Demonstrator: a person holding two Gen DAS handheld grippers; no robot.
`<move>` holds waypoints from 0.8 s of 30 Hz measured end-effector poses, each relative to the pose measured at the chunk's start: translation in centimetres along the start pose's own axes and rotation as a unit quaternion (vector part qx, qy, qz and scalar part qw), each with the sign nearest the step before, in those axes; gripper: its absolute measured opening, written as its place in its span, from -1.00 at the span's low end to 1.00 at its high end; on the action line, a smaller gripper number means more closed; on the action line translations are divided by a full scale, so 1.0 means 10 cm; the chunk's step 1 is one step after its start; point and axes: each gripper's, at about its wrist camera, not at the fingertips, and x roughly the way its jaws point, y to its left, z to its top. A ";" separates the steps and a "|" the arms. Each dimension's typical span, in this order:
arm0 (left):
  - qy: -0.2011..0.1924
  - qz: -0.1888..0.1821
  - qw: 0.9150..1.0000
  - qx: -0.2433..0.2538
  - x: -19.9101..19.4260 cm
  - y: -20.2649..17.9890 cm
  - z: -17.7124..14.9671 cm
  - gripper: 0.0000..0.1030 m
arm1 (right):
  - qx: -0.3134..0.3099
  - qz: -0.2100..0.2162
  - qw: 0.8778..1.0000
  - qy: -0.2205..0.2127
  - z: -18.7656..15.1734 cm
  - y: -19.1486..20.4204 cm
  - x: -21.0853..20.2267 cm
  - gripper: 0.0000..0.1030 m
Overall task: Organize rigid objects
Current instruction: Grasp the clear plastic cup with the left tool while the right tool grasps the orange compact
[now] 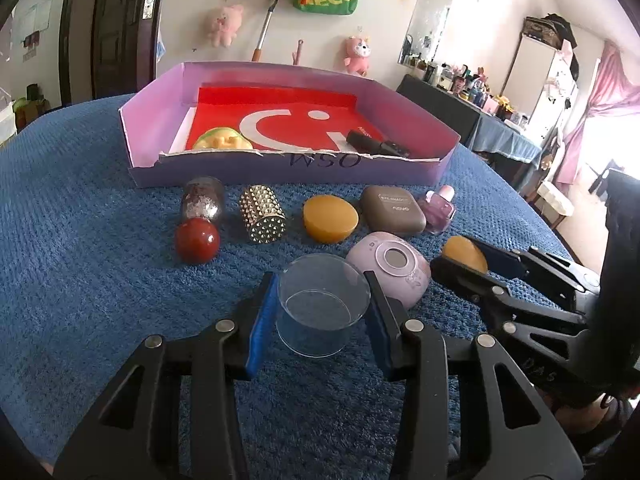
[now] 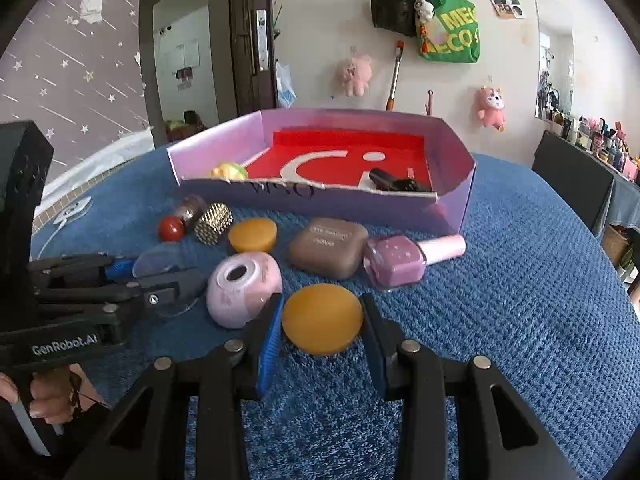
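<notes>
A blue textured cloth [image 1: 100, 280] covers the table; a shallow purple box [image 1: 280, 168] stands at its far side.

Left gripper [image 1: 322, 316]: jaws spread around a clear cup [image 1: 320, 304] standing upright on the cloth, pads at or near its walls; firm contact cannot be confirmed.

Right gripper [image 2: 322, 320]: jaws bracket an amber disc [image 2: 322, 318], pads touching or nearly touching its edges. The disc appears to rest on the cloth.

The box lies straight ahead of both grippers, beyond a row of loose items. It contains a yellow-green toy [image 1: 222, 140] at left and a dark tube [image 1: 374, 142] at right.
</notes>
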 end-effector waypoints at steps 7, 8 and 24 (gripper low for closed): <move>-0.003 -0.003 1.000 0.002 -0.03 -0.01 0.00 -0.24 | 0.002 0.005 1.000 -0.002 0.02 0.01 -0.02 -0.23; -0.003 -0.002 1.000 0.003 -0.03 -0.01 0.00 -0.24 | 0.003 0.006 1.000 -0.002 0.02 0.01 -0.02 -0.23; -0.022 -0.017 1.000 0.012 -0.14 0.04 0.47 -0.25 | 0.000 0.018 1.000 -0.011 0.36 -0.04 -0.02 -0.23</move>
